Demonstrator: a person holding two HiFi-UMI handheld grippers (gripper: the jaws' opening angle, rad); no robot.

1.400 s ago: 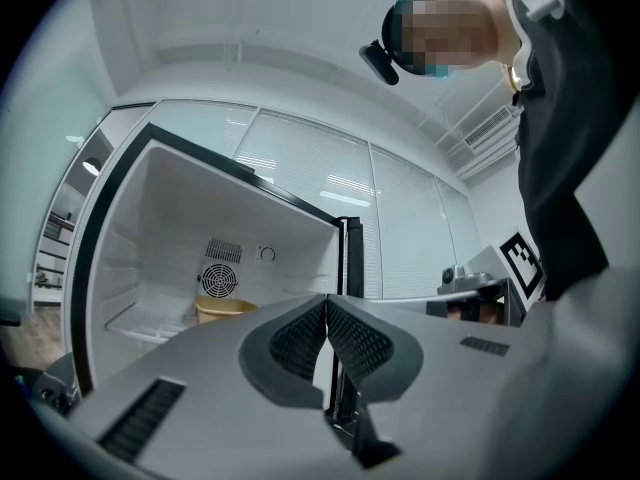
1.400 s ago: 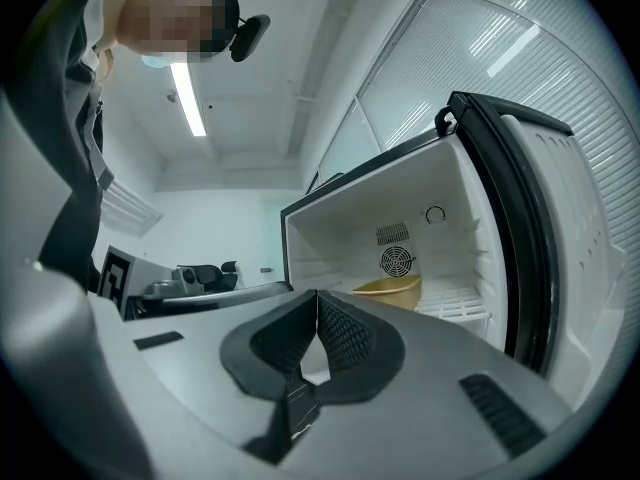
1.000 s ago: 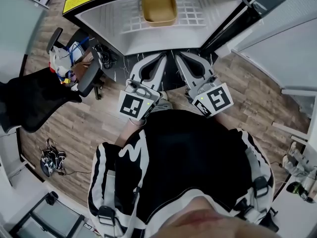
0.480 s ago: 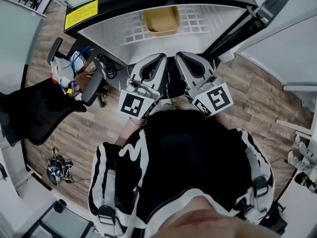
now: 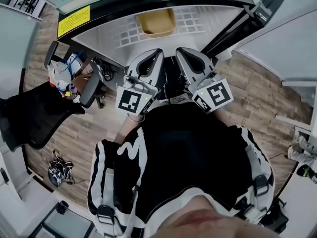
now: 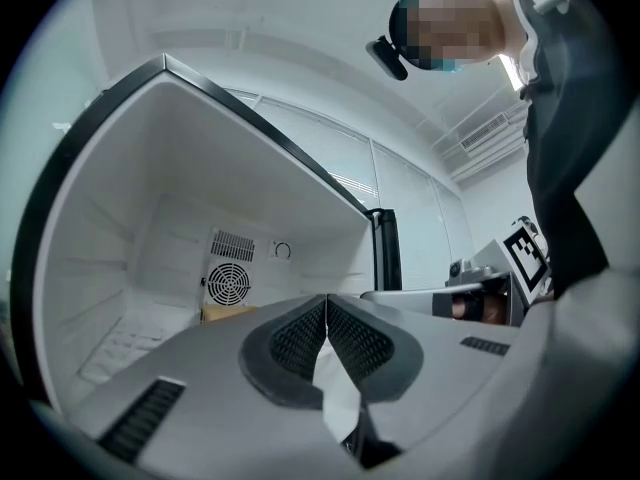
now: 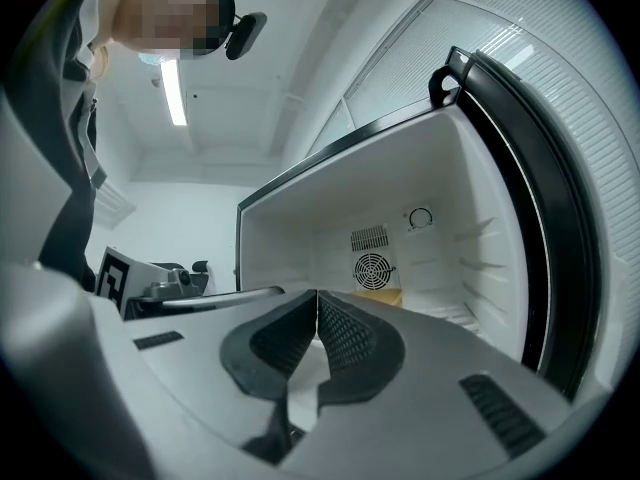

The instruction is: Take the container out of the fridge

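A tan open container point(image 5: 156, 22) sits on the white wire shelf point(image 5: 193, 19) inside the open fridge. It shows as a tan sliver under the fan in the left gripper view point(image 6: 228, 313) and the right gripper view point(image 7: 385, 296). My left gripper point(image 5: 159, 51) and right gripper point(image 5: 178, 50) are held side by side in front of the fridge opening, short of the container. Both point into the fridge. The left gripper point(image 6: 326, 298) is shut with nothing between its pads. The right gripper point(image 7: 317, 293) is shut and empty too.
The black fridge door point(image 5: 257, 11) stands open at the right. A black office chair point(image 5: 29, 110) and a second chair point(image 5: 88, 83) piled with bags stand on the wooden floor at the left. Cables point(image 5: 57, 170) lie near them.
Both grippers have moved a little forward toward the fridge opening, still side by side and shut. The container has not moved.
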